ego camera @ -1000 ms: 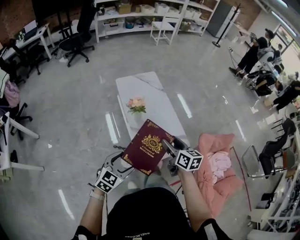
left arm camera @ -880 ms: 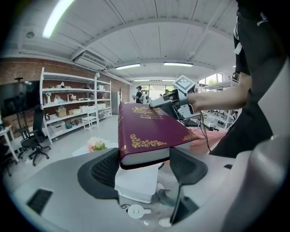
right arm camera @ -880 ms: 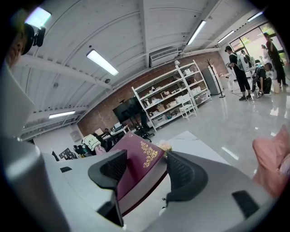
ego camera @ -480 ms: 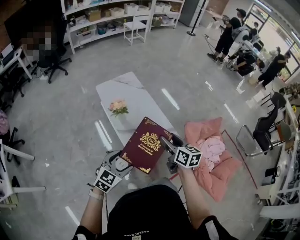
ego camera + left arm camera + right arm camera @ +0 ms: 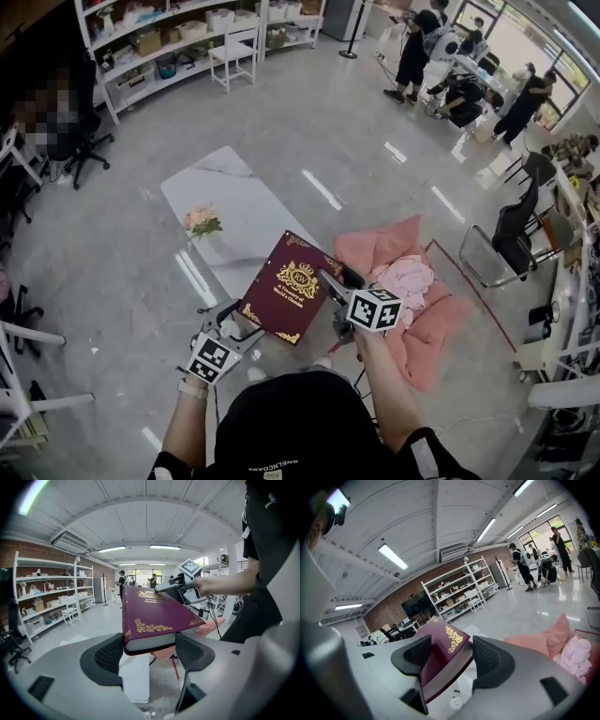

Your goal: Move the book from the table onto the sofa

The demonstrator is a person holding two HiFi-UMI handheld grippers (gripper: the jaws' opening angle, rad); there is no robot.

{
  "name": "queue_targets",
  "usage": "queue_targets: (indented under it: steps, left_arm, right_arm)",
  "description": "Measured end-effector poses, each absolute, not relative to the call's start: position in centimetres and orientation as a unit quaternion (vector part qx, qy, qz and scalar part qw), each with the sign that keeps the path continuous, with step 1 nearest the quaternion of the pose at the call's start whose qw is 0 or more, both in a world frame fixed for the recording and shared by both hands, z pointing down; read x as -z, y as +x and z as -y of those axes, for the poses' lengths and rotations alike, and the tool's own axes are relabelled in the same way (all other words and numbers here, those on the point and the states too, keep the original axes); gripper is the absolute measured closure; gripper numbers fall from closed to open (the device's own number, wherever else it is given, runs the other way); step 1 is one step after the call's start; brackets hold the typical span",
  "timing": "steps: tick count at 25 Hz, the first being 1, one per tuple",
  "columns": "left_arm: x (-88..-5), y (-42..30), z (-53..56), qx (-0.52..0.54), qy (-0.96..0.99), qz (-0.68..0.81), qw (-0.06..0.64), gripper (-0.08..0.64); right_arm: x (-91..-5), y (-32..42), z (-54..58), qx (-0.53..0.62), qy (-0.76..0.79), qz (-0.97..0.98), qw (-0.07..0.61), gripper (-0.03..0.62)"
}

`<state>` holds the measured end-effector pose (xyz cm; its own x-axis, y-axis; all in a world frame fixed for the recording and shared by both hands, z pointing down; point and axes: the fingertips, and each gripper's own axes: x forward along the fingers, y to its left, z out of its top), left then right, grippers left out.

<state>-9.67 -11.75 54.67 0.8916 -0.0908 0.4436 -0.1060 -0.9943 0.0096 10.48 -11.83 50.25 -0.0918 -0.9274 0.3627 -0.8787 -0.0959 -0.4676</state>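
Low in the middle of the frame, both my arms reach forward. My left gripper [image 5: 244,319] and right gripper [image 5: 331,280] each squeeze the red book [image 5: 292,300], held up left of the pink sofa [image 5: 375,249].

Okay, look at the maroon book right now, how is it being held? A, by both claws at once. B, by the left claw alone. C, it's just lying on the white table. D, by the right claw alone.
A: the left claw is clamped on one edge of the book and the right claw on another, with the book held up off the table.
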Motion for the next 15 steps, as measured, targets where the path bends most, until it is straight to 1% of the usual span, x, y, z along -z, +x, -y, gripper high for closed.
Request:
queue_targets:
  steps: [7, 15]
  left_arm:
    - [-53.7, -3.6, 8.5, -0.231, 0.973, 0.017, 0.012, 0.201]
    - [-54.5, 0.5, 7.7, -0.236, 0.971, -0.029, 0.002, 0.201]
  right_arm:
    - [-49.5, 16.5, 7.3, 0.311, -0.694, -0.647, 0.056, 0.299]
    - [-50.6, 20.6, 4.7, 0.313, -0.722, -0.612, 0.075, 0.299]
